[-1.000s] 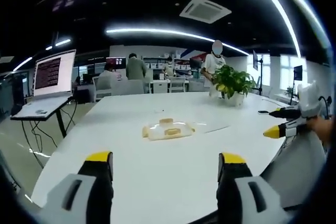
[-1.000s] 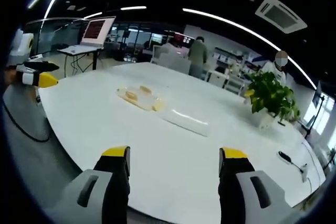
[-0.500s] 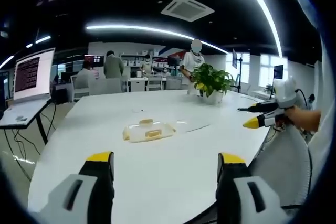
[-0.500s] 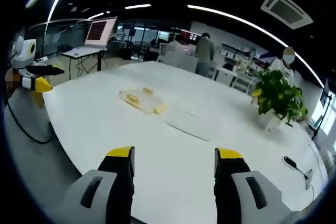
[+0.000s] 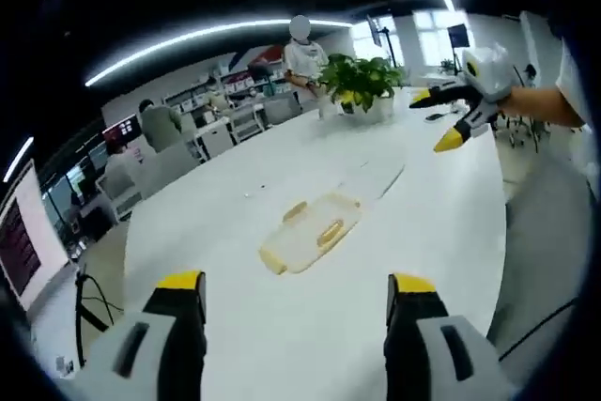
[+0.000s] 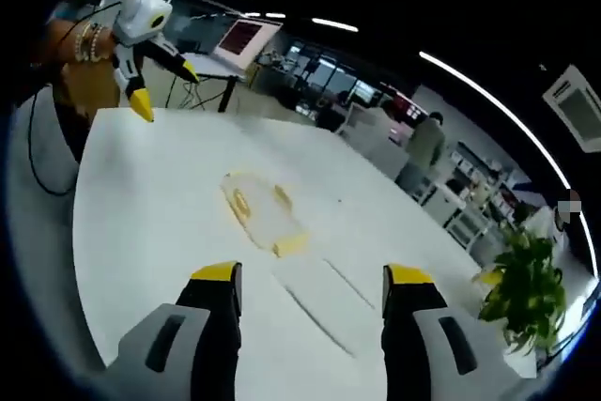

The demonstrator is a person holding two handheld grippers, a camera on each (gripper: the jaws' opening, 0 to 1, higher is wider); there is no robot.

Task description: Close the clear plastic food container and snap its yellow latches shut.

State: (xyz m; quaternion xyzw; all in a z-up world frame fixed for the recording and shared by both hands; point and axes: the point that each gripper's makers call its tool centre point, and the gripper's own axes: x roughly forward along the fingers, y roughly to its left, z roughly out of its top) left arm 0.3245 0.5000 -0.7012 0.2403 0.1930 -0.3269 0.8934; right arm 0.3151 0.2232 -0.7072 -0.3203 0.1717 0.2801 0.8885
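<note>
Clear plastic with yellow latches, the food container (image 5: 312,232) lies flat on your white table (image 5: 197,232), well beyond both tools and touched by neither. In the left gripper view your left gripper (image 5: 296,302) hangs over the near edge with its yellow-tipped jaws spread wide and nothing between them; the container sits ahead, slightly right of centre. Your right gripper (image 5: 441,119) comes in at the far right of that view, held in your hand above the table, its jaws apart too. In the right gripper view those jaws stand wide and bare, with the container (image 6: 263,218) just ahead and slightly left. A potted plant (image 5: 362,82) stands at the table's far end.
</note>
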